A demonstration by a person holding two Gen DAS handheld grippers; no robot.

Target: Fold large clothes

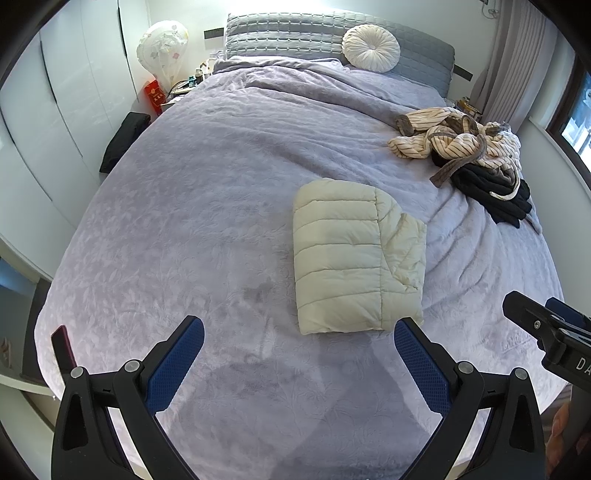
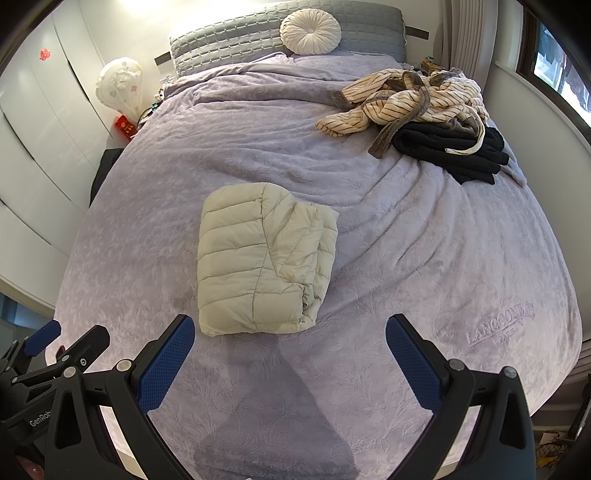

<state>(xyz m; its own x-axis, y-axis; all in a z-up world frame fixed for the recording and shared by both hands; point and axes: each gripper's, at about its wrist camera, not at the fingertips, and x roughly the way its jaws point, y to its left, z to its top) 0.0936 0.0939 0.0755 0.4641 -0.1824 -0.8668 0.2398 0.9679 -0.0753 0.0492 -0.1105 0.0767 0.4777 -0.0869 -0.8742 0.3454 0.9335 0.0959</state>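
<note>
Left wrist view: left gripper (image 1: 299,334) hovering above the lilac embossed bedspread (image 1: 192,206), blue-padded fingers (image 1: 177,365) spread wide apart, nothing between them. Folded cream quilted puffer jacket (image 1: 351,258) lying flat on the bedspread just beyond the right-hand finger, its near edge almost level with that fingertip, its bunched layered edge turned away from the fingers' left side. Farther ahead and to the right of the fingers, a crumpled cream-and-brown striped robe (image 1: 454,138) heaped partly over a black knitted garment (image 1: 495,192), well apart from the jacket. Straight ahead at the far end, a grey quilted headboard (image 1: 295,35) with a round white pleated cushion (image 1: 371,48) leaning against it. At the right edge, beside the fingers, part of the right gripper (image 1: 546,325), its state impossible to judge from here. Right wrist view: right gripper (image 2: 290,332) likewise above the bedspread (image 2: 424,240), fingers (image 2: 413,365) held wide apart and empty. Folded jacket (image 2: 258,258) just ahead of the left-hand finger, its near edge close to that fingertip without touching. Striped robe (image 2: 406,99) and black garment (image 2: 458,147) far ahead to the right. Left gripper (image 2: 44,343) partly visible low at the left, beside the fingers.
</note>
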